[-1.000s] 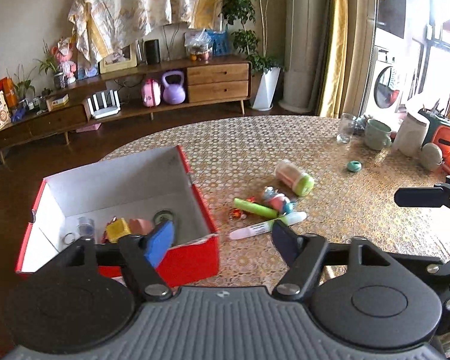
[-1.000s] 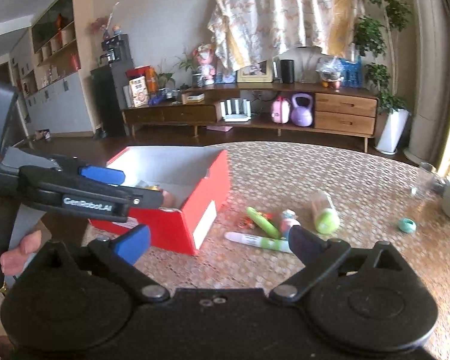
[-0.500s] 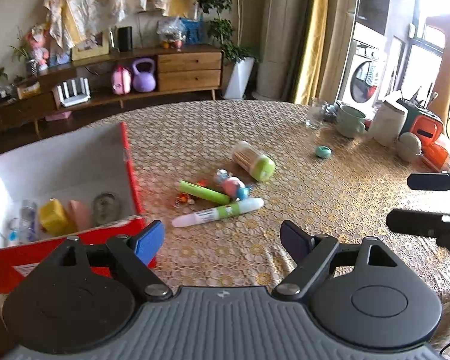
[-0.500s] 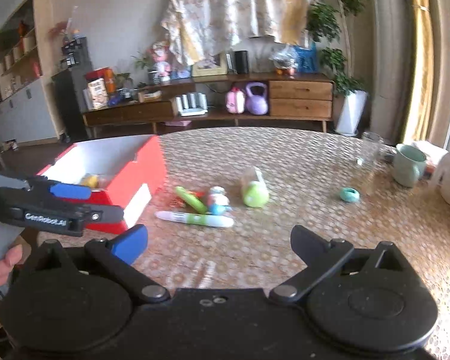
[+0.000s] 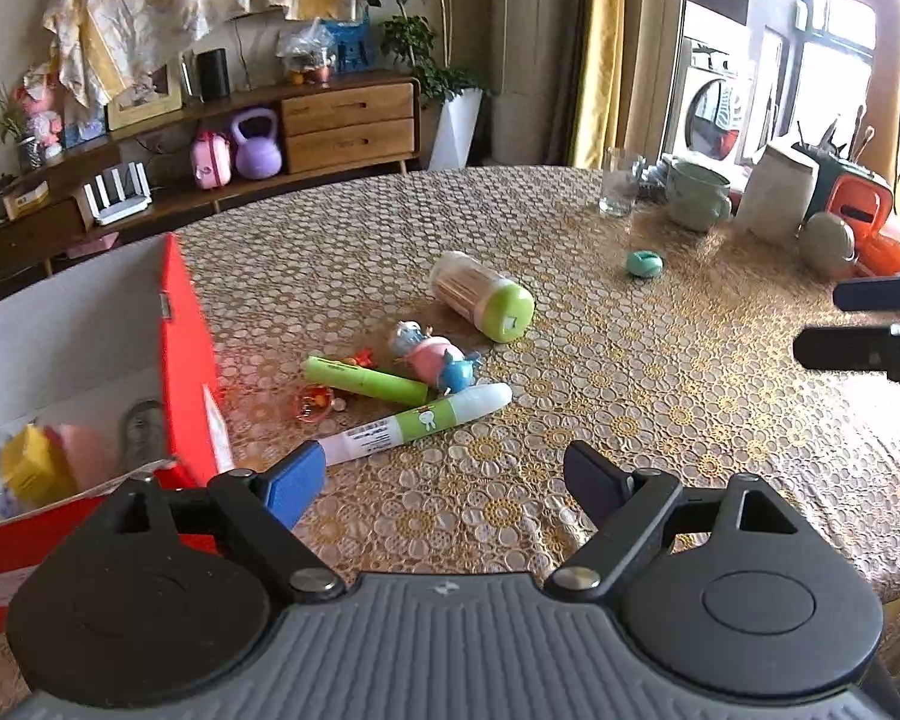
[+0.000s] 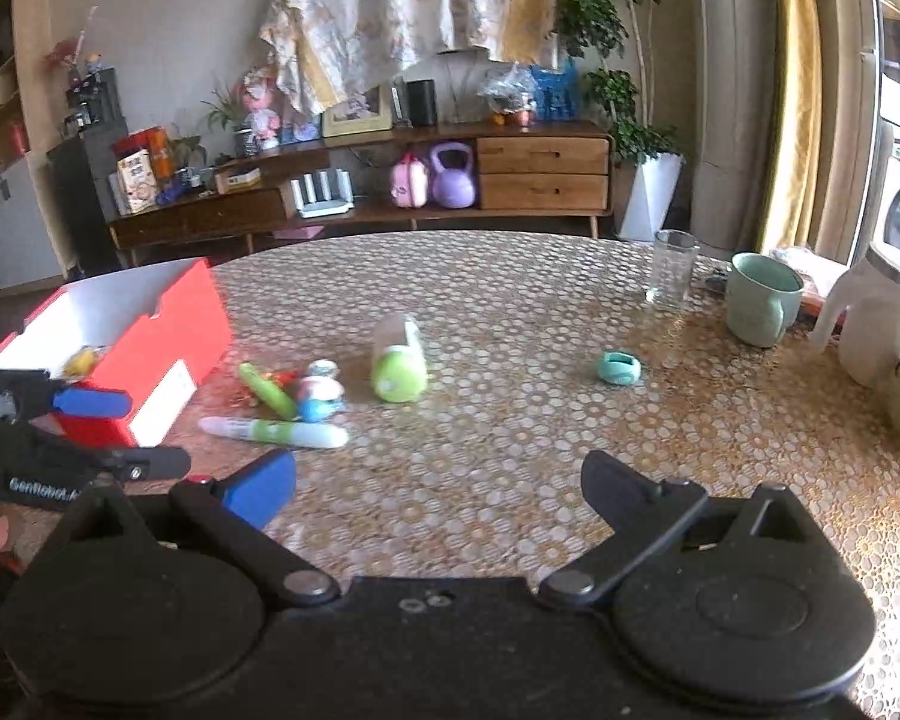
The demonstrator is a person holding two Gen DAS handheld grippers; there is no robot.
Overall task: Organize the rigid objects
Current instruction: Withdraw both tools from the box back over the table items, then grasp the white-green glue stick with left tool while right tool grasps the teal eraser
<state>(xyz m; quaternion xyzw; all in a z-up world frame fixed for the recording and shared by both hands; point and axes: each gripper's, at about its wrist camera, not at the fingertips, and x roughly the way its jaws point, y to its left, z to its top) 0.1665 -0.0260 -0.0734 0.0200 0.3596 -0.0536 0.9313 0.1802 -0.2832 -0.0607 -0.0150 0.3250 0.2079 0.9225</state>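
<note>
Clutter beside the red box (image 5: 189,360), both tongs empty and bearing on it.

Marker (image 5: 417,423) lies nearest, green pen (image 5: 363,383), toy figure (image 5: 435,357) and capped jar (image 5: 483,294) bunched behind it, teal ring (image 5: 643,263) well apart. Box stands open to their left, some pieces already inside. My left tongs (image 5: 444,474) are opening, nothing between them, likely for the marker; right tongs (image 6: 438,486) spread wide, empty.
</note>
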